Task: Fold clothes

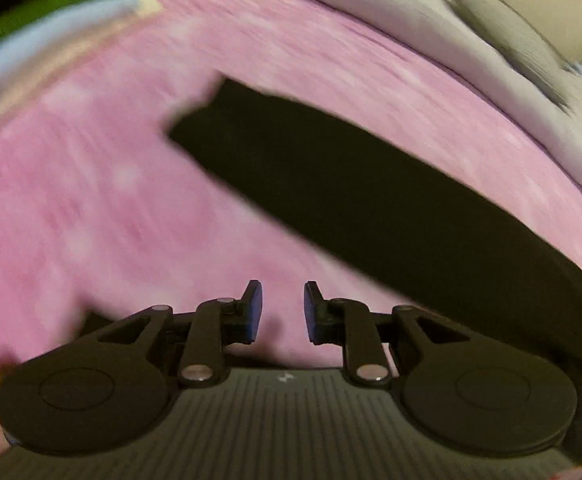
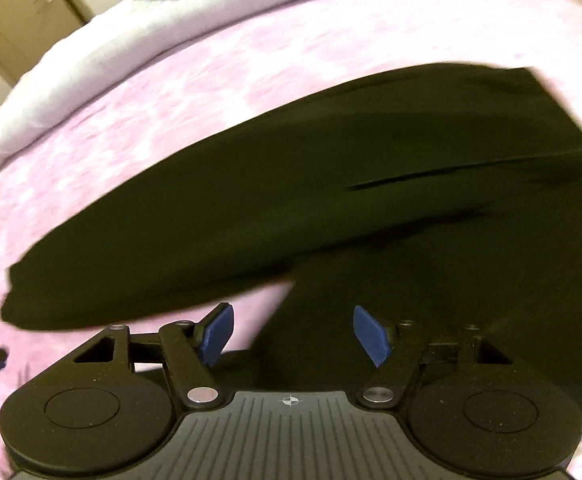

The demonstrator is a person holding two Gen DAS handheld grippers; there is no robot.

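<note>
A black garment lies spread on a pink bedspread; one long dark part runs from the middle of the left wrist view down to the right. My left gripper hovers over bare pink cloth beside it, open, with nothing between its blue pads. In the right wrist view the same black garment fills the middle, with a long part stretching left. My right gripper stands wide open just above its near edge, pads empty.
A stack of folded clothes, green, pale blue and white, sits at the far left of the bed. A pale folded duvet runs along the far side of the bed. Beyond it stands a beige cupboard door.
</note>
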